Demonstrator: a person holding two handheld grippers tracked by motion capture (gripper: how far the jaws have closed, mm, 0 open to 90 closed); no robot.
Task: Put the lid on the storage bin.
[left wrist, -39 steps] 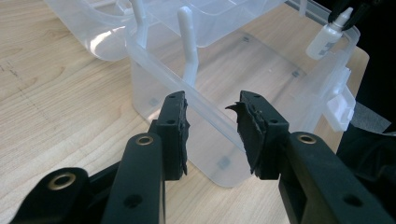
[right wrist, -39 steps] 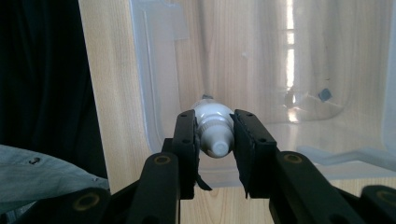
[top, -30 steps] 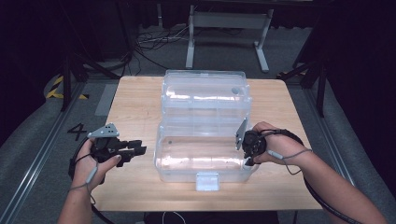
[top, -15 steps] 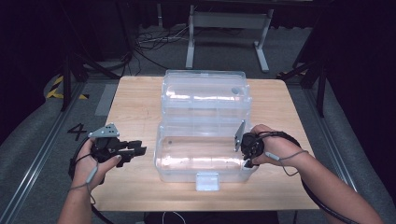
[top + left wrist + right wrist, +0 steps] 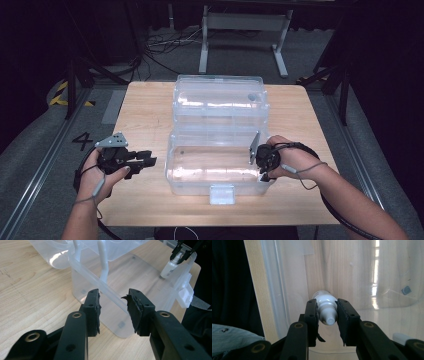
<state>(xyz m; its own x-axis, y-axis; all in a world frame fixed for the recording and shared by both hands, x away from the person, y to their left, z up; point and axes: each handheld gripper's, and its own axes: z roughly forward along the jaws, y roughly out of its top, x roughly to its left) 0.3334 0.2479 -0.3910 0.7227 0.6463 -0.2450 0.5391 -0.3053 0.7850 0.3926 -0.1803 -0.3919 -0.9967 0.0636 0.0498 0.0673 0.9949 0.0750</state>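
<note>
A clear plastic box stands open on the wooden table, its lid folded back behind it. My right gripper points down into the box's right end, shut on the neck of a small white bottle. In the left gripper view the white bottle hangs upright under the right gripper, its base at or just above the box floor. My left gripper is held level just left of the box, open, with nothing between its jaws; the box's near wall lies beyond them.
A white latch juts from the box's front wall. Bare tabletop lies left of and in front of the box. Dark floor, cables and a metal stand lie beyond the far edge.
My right gripper with the bottle has shifted very slightly toward me. The left gripper and the box have stayed put.
</note>
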